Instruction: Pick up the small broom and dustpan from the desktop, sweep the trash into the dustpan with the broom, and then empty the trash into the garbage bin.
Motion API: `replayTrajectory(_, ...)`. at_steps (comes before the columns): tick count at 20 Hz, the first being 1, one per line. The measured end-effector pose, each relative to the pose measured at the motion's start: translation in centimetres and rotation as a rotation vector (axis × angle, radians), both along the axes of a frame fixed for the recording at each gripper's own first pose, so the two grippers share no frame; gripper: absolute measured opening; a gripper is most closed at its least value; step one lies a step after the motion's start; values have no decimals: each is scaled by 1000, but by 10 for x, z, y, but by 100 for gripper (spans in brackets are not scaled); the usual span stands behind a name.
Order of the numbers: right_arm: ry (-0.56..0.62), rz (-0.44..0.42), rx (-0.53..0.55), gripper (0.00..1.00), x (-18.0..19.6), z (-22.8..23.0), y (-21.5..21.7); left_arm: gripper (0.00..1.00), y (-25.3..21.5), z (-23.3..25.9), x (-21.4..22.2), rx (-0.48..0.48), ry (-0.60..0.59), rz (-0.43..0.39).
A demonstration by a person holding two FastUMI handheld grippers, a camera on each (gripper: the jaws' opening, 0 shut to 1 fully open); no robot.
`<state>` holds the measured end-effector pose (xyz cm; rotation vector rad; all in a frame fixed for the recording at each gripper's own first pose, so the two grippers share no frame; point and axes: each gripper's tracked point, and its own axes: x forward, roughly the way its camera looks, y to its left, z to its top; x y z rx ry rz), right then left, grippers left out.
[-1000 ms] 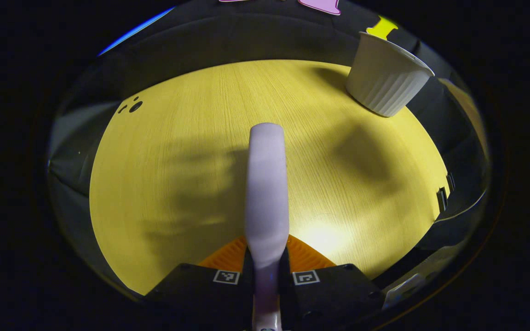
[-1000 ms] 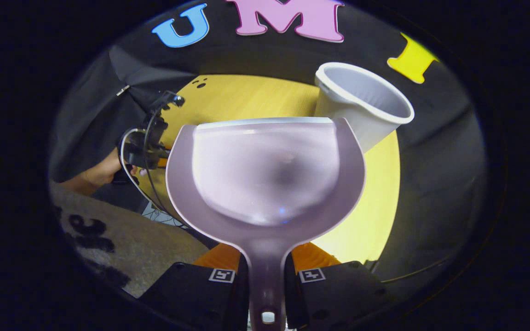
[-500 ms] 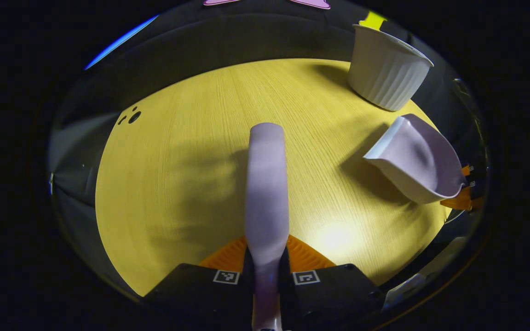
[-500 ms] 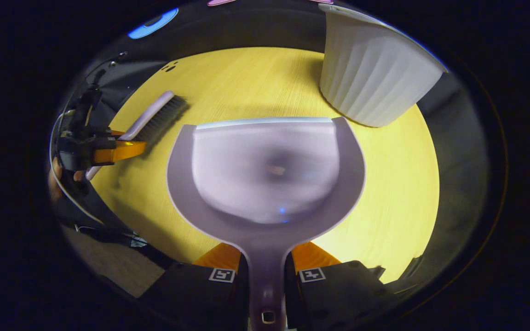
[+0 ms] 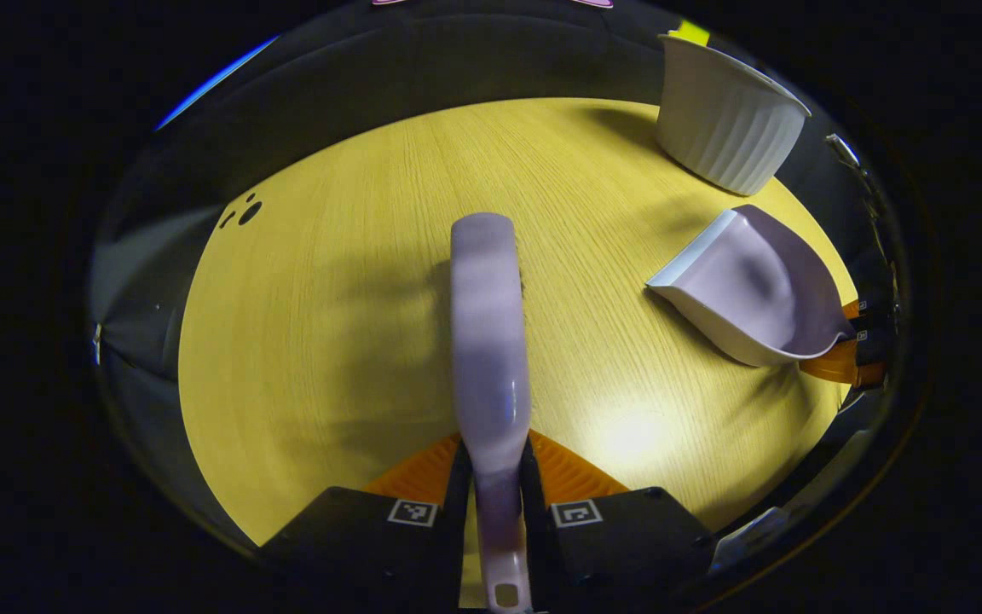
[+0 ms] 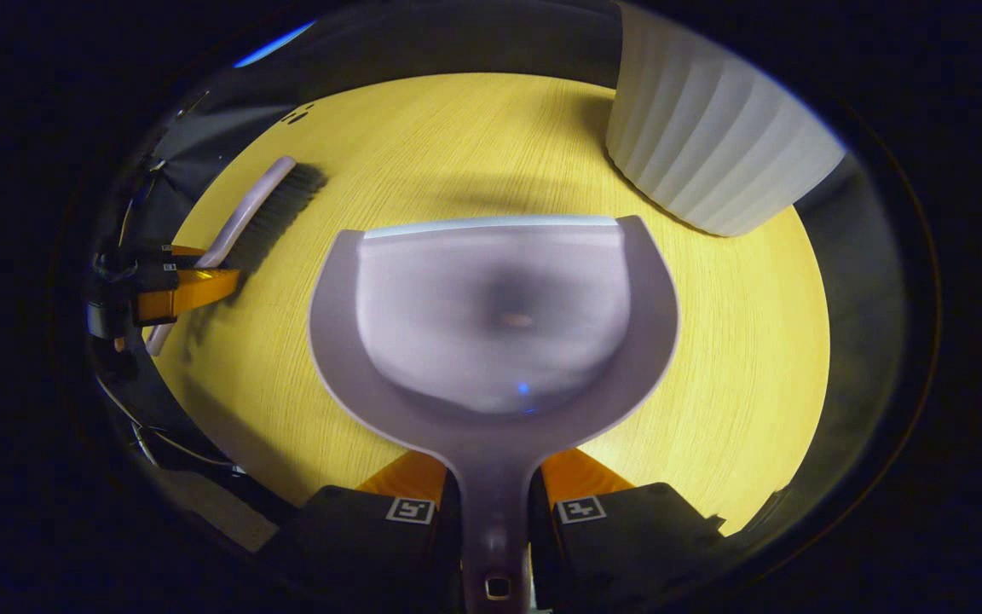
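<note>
Your left gripper (image 5: 495,477) has its jaws clamped on the handle of the one small pale-lilac plastic broom (image 5: 489,341), which runs straight ahead over the round yellow wood-grain worktop (image 5: 329,341). In the right gripper view that same broom (image 6: 265,205) lies low near the worktop's left edge, dark bristles down, though whether they touch the wood cannot be told.

Your right gripper (image 6: 495,499) has its jaws closed on the stem of the one pale-lilac plastic dustpan (image 6: 495,315), mouth pointing away from you. In the left gripper view the dustpan (image 5: 755,294) sits over the worktop's right side, its front lip low by the surface and its rear raised toward the gripper that holds it. The pan's hollow looks bare apart from a faint blurred speck at its middle, too small to identify.

One white ribbed plastic garbage bin (image 5: 725,128) stands at the far right rim of the worktop, just beyond the dustpan and apart from it; in the right gripper view the bin (image 6: 713,153) rises close ahead and to the right of the pan's lip.

Between broom and dustpan you have a broad stretch of bare wood, and the worktop's far left carries a few small dark marks (image 5: 244,211) near the edge.
</note>
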<state>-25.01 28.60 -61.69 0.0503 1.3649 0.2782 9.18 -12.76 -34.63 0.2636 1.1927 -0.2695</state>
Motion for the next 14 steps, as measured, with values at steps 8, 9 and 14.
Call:
replayTrajectory(8, -1, 7, 62, 40, -9, 49, -3, 41, 4, 11, -8, 7, -24, -24)
replayTrajectory(9, -14, -4, 80, 40, -9, 61, -2, 46, 5, 13, -7, 8, -33, -27)
replayTrajectory(14, -200, -27, 124, 40, 10, 126, -3, 39, 4, 39, 0, 20, -153, -38)
